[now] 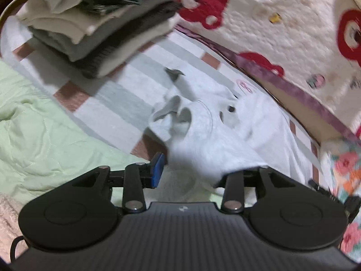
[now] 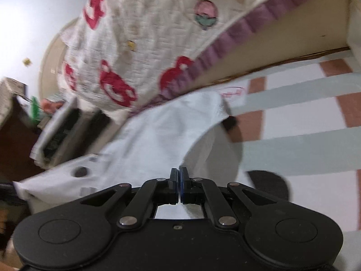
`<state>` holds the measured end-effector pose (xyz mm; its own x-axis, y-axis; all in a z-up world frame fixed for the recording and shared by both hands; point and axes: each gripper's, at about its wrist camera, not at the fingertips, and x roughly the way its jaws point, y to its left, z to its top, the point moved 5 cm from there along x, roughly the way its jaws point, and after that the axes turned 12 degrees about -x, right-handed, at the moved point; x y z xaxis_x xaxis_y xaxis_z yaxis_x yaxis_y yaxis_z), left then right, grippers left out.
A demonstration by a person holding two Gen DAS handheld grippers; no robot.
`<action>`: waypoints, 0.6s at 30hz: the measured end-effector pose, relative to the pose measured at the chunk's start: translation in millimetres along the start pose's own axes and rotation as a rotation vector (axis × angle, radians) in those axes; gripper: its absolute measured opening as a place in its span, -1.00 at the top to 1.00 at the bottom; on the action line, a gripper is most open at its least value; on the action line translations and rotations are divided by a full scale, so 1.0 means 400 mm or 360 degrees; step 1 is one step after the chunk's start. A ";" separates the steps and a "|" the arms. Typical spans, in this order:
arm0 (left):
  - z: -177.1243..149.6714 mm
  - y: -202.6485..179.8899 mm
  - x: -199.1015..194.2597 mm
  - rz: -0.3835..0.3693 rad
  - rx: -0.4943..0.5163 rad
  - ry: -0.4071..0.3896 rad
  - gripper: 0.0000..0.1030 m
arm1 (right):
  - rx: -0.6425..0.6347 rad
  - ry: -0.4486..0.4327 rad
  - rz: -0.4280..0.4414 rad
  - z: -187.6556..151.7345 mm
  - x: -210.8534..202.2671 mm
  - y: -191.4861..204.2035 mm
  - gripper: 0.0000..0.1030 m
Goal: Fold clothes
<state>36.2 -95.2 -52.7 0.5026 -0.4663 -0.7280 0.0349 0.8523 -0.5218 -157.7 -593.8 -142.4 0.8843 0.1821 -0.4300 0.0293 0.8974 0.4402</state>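
A: Item one, the left gripper [image 1: 191, 171]. State?

B: Fingers spread wide apart. The blue-padded finger [image 1: 158, 169] shows clear on one side; the opposite finger is covered by cloth, so whether it touches the fabric cannot be told.

A: Item two, the garment.

B: A white garment [image 1: 227, 135], rumpled, lying on the striped bed sheet [image 1: 126, 94]. It runs from between the left fingers forward and away, its bunched end ahead of them. The picture is blurred; its cut cannot be made out.

A: Item three, the right gripper [image 2: 179, 186].

B: Fingers pressed together, clamped on an edge of the same white garment [image 2: 158, 135]. The cloth stretches forward and to one side from the fingertips, lifted off the sheet [image 2: 293, 117].

A: Other stock?

B: A stack of folded clothes [image 1: 94, 29], far ahead of the left fingers, resting on the sheet. A pale green quilt [image 1: 40, 131] beside the blue-padded finger. A white blanket with red motifs [image 1: 270, 22] beyond the garment.
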 end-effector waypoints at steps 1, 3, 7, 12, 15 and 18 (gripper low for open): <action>-0.001 -0.009 -0.006 -0.0023 0.0013 -0.0002 0.12 | 0.0011 -0.0012 0.0046 0.006 -0.004 0.017 0.92; -0.002 -0.027 -0.019 -0.0069 0.0040 -0.0005 0.11 | 0.0019 -0.0030 0.0134 0.018 -0.010 0.054 0.93; -0.005 -0.064 -0.044 -0.0161 0.0093 -0.0011 0.02 | -0.0057 -0.0020 0.0264 0.039 -0.015 0.144 0.93; -0.062 -0.167 0.005 -0.0385 0.0158 0.0144 -0.05 | 0.0005 0.0050 0.0566 0.023 0.014 0.260 0.92; -0.123 -0.234 0.066 -0.0565 0.0107 0.0321 -0.06 | 0.0015 0.0103 0.0694 -0.002 0.033 0.325 0.93; -0.181 -0.296 0.104 -0.0625 0.0142 0.0451 -0.06 | -0.0003 0.0156 0.0781 -0.029 0.049 0.384 0.92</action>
<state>-9.5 -232.8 -53.3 0.1826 -0.7919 -0.5827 0.2546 0.6105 -0.7500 -141.2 -447.7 -92.6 0.7457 0.6198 -0.2444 -0.3802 0.6971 0.6078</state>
